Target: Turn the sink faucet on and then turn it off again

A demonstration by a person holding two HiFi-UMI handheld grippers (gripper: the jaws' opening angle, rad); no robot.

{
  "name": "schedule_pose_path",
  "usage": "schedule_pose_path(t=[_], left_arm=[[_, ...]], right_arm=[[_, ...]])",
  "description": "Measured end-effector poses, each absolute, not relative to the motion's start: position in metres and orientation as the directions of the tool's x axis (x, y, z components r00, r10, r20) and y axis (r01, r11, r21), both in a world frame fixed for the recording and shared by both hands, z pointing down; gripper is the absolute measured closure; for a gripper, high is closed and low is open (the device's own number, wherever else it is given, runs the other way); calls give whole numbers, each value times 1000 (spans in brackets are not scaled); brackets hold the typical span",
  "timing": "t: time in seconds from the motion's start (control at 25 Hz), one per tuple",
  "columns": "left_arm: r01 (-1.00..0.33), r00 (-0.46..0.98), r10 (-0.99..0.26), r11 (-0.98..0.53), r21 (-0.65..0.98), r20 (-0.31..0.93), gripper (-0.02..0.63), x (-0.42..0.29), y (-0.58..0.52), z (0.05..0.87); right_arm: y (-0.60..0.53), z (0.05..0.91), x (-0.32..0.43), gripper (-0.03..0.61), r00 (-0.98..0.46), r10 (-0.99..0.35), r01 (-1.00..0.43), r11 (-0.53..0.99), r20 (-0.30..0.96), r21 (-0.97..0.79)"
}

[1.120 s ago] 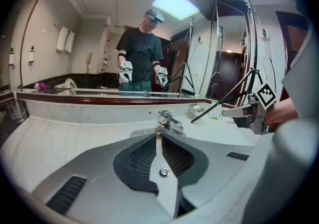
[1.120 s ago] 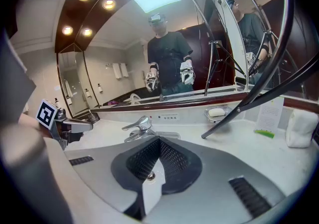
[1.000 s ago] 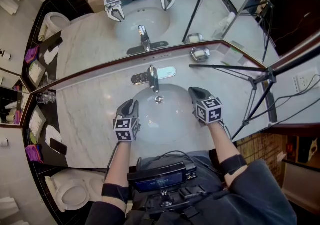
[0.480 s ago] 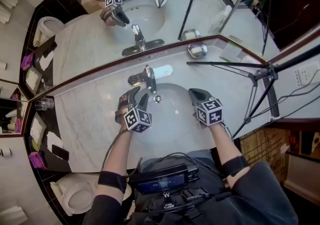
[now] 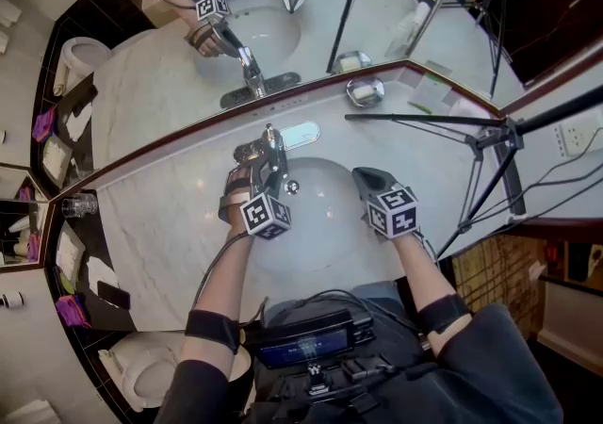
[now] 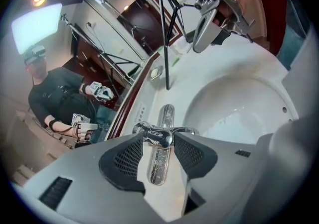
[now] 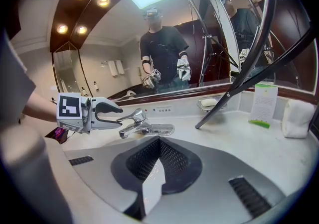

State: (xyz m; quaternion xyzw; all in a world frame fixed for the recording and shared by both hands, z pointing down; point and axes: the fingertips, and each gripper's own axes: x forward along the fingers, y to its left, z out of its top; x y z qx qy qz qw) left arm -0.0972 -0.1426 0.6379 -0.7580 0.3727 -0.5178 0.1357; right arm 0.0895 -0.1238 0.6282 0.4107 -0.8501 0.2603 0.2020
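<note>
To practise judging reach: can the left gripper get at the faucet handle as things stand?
Probably yes. The left gripper's jaws have just been opening and stand on either side of the faucet handle, with nothing else between. The right gripper rests shut at the basin's edge, out of the way.

Soap dish and black tripod on marble counter, toilet beside.

Chrome single-lever faucet stands at the basin's back edge.
</note>
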Motion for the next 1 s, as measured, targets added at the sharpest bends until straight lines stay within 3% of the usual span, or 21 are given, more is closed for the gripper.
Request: schedule_pose_path(t=[0.84, 0.92, 1.0], left_arm=[[-503, 253, -675, -704, -502, 693, 454, -92, -160, 641], [-538, 253, -698, -677, -502, 670, 510, -93, -171, 630], [-553, 256, -700, -671, -493, 666, 515, -94, -186, 619]], right_arm=[[-127, 624, 75, 560, -600, -581, -789, 545, 550, -284], [-128, 624, 74, 560, -601, -581, -788, 547, 549, -283], [-129, 622, 73, 560, -602, -581, -787, 548, 548, -283]])
